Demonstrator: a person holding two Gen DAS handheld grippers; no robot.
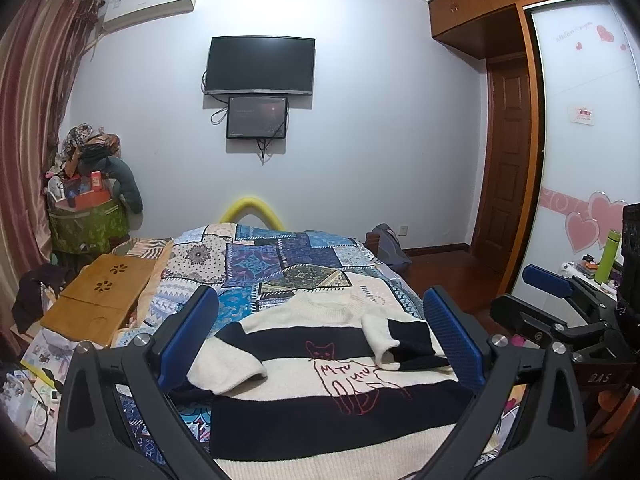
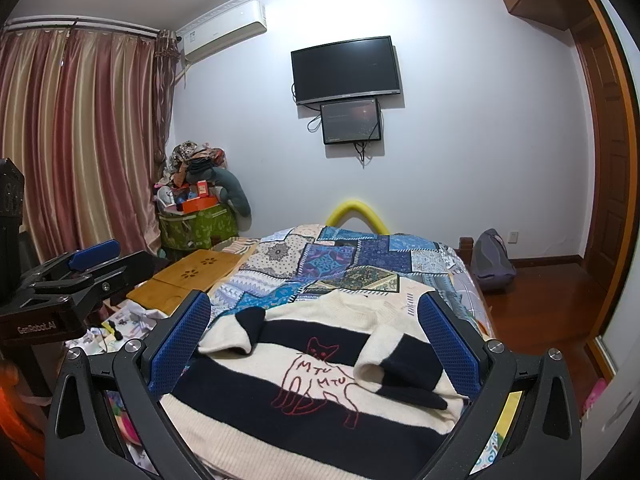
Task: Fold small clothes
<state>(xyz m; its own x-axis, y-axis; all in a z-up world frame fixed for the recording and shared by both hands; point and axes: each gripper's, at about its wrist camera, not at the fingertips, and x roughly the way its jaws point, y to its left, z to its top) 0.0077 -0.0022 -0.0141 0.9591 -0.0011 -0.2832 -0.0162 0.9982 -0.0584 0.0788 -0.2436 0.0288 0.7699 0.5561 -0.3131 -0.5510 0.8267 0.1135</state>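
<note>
Both hand-held grippers (image 1: 320, 340) (image 2: 314, 344) agape, seemingly just above striped sweater (image 1: 304, 360).

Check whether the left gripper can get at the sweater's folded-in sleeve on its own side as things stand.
Probably yes. The left gripper is open and empty above the striped sweater, and the sleeve lies on top near its left finger with nothing covering it.
</note>
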